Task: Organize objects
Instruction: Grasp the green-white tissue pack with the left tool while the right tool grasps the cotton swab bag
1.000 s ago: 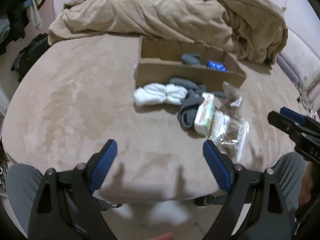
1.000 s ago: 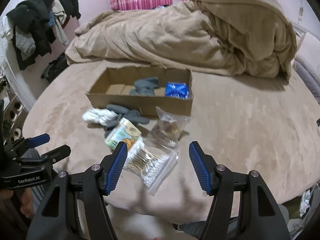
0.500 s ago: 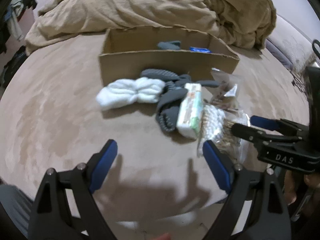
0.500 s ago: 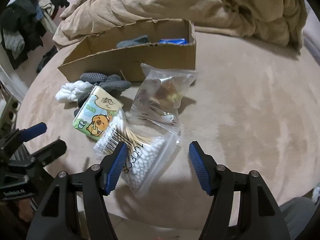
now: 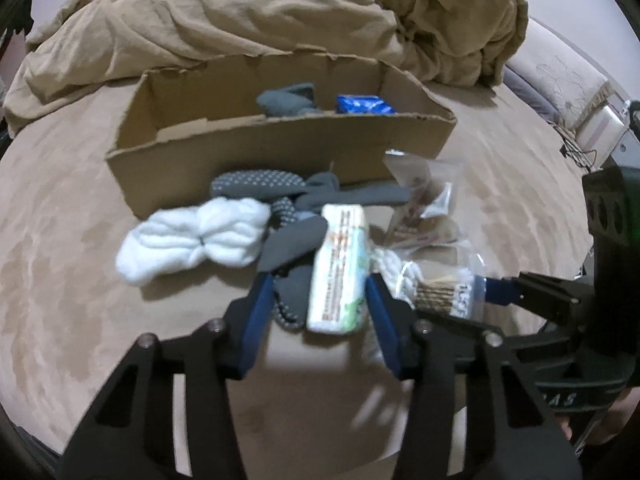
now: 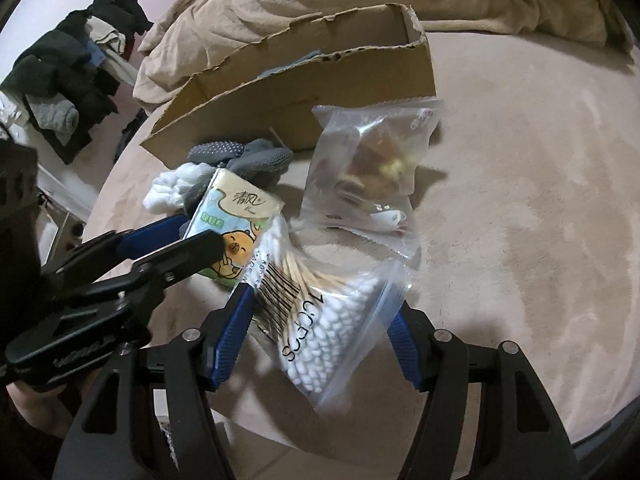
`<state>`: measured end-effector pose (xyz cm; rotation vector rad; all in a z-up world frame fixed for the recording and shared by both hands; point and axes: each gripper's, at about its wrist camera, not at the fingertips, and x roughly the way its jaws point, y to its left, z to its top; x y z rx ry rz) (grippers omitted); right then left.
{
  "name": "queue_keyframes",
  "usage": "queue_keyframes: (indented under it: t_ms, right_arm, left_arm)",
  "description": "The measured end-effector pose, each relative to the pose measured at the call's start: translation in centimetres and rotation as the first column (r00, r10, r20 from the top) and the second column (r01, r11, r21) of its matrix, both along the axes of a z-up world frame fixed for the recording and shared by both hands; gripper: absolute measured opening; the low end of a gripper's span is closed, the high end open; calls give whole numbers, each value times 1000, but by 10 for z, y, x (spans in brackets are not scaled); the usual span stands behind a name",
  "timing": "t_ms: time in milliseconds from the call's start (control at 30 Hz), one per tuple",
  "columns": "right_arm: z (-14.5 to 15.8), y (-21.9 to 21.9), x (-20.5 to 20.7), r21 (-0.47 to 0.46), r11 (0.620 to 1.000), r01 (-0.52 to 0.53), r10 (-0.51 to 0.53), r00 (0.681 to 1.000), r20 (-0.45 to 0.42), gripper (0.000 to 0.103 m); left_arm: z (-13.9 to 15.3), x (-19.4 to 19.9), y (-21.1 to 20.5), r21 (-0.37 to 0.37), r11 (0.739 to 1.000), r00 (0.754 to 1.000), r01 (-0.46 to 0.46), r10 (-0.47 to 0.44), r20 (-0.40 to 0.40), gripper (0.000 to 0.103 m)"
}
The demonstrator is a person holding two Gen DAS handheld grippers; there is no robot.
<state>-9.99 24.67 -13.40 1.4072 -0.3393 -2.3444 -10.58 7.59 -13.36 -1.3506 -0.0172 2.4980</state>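
Nearest us, our left gripper (image 5: 320, 300) stood half-open astride the tissue pack (image 5: 340, 272), pads beside it but not visibly pressing. At three o'clock our right gripper (image 6: 320, 320) straddled the cotton swab bag (image 6: 320, 316), equally unclamped. We judged it best to close squarely on each middle, keeping the grey socks (image 5: 292, 248) out of the pinch. The cardboard box (image 5: 280, 140) lay at twelve o'clock on the bed (image 5: 60, 220).

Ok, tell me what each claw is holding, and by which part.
Neither grip is confirmed. The left claw brackets the tissue pack at its near end; the right claw straddles the cotton swab bag mid-body. Both look open.
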Motion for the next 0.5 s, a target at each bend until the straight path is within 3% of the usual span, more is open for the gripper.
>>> queue_keyframes:
  t_ms: [167, 300, 500]
  right_arm:
    - [10, -1, 7, 9, 1000, -28, 29, 999, -35, 42]
    - [17, 5, 12, 10, 1000, -26, 26, 998, -53, 39]
    - [34, 13, 29, 37, 999, 3, 1, 995, -95, 38]
  left_arm:
    - [5, 5, 2, 10, 1000, 1000, 6, -6, -13, 39]
    - [13, 12, -1, 41, 999, 1000, 3, -2, -20, 31]
    - [34, 27, -11, 69, 998, 999, -15, 18, -44, 31]
